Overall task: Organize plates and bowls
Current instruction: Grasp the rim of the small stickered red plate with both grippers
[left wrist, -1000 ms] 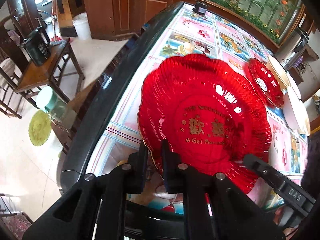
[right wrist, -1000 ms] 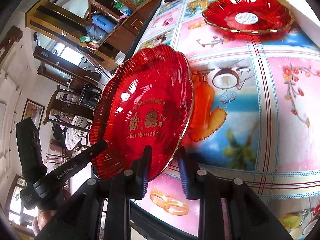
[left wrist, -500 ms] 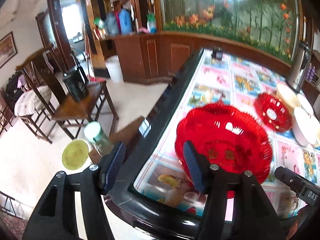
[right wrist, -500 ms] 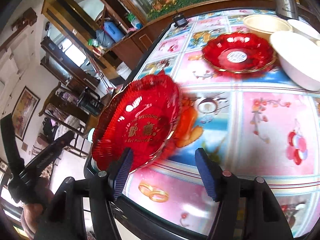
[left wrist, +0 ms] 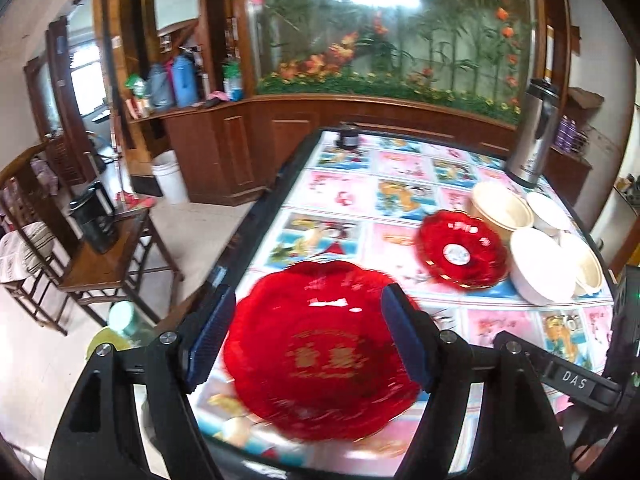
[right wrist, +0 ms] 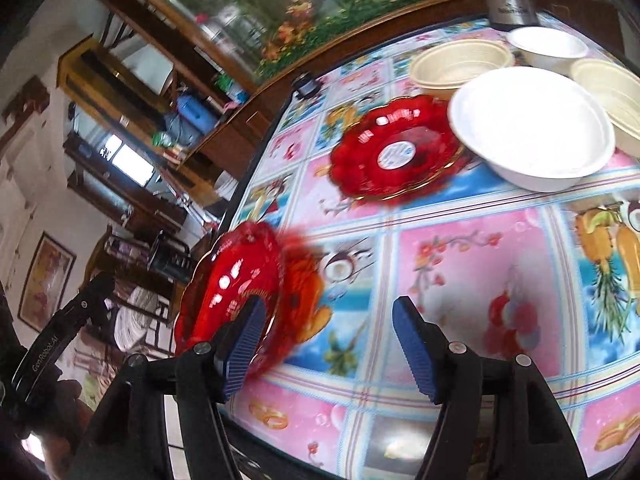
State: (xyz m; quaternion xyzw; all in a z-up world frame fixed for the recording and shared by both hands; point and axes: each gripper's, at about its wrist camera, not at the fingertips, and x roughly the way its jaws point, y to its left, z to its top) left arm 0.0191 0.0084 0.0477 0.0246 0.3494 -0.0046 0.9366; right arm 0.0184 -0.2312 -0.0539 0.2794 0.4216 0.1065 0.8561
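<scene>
Crowding small red plate (right wrist: 396,150): white bowl (right wrist: 532,128) touching, beige bowls (right wrist: 460,66) behind.

Big plate (left wrist: 320,352) — clear red, gold lettering. Small plate (left wrist: 462,254) red, white centre disc. Bowls (right wrist: 532,128) white and cream. Tabletop (right wrist: 472,264) — pink and blue squares, fruit and flower prints. Tongs' pads (left wrist: 404,344) blue.
</scene>
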